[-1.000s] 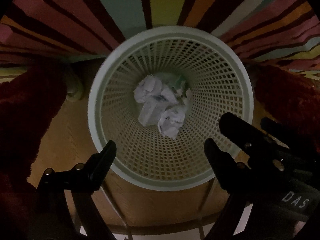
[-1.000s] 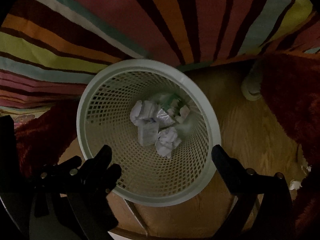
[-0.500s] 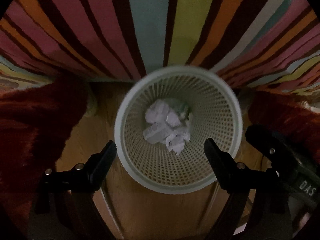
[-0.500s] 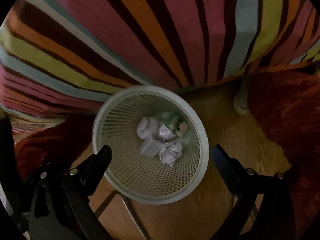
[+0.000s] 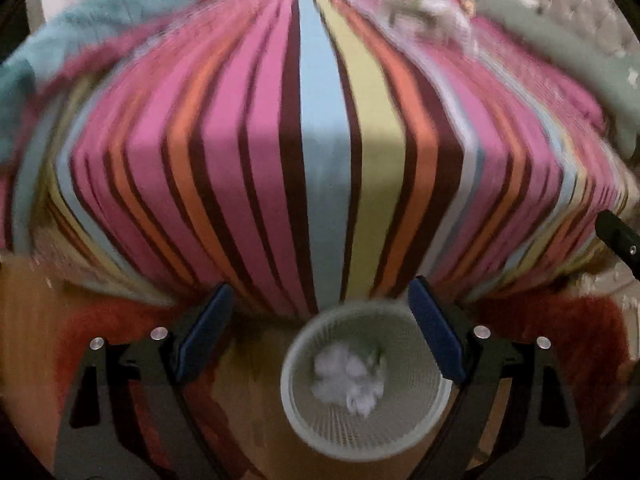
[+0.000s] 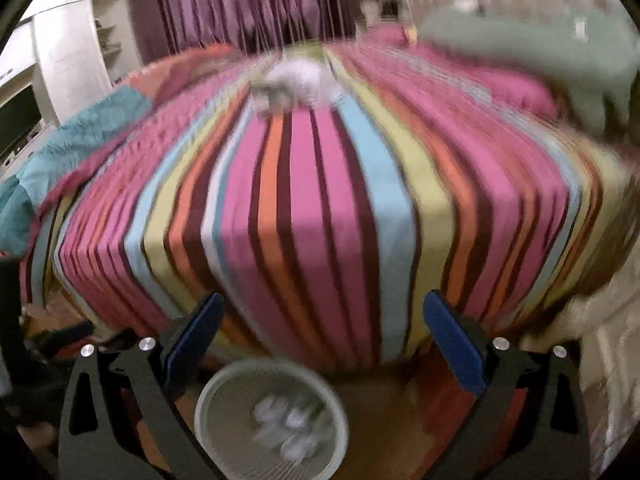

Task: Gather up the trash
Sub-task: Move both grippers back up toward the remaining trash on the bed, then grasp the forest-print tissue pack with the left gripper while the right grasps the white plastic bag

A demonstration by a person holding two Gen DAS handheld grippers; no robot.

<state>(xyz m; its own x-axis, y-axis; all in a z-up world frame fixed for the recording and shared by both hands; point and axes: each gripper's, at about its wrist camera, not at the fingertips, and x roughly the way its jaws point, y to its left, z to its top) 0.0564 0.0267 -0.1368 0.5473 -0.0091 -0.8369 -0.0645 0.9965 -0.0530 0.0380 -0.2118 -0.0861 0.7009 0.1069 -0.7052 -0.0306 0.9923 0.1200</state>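
A pale mesh wastebasket (image 5: pixel 304 424) stands on the wooden floor at the foot of a striped bed. It holds several crumpled white papers (image 5: pixel 348 376). It also shows in the right wrist view (image 6: pixel 208 404), with the papers (image 6: pixel 292 426) inside. My left gripper (image 5: pixel 320 328) is open and empty, well above the basket. My right gripper (image 6: pixel 324 344) is open and empty, also high above it. A blurred white crumpled heap (image 6: pixel 300 80) lies on the far part of the bed; it also shows in the left wrist view (image 5: pixel 440 16).
The bed has a striped cover (image 5: pixel 320 140) in pink, orange, blue and yellow. A teal blanket (image 6: pixel 80 136) lies at its left, a green pillow (image 6: pixel 540 52) at its right. A red rug (image 5: pixel 560 340) flanks the basket. White shelves (image 6: pixel 76 48) stand at the back left.
Both grippers have risen and tilted up from over the basket. The basket has shrunk to the bottom of both views and the whole bed top has come into sight.
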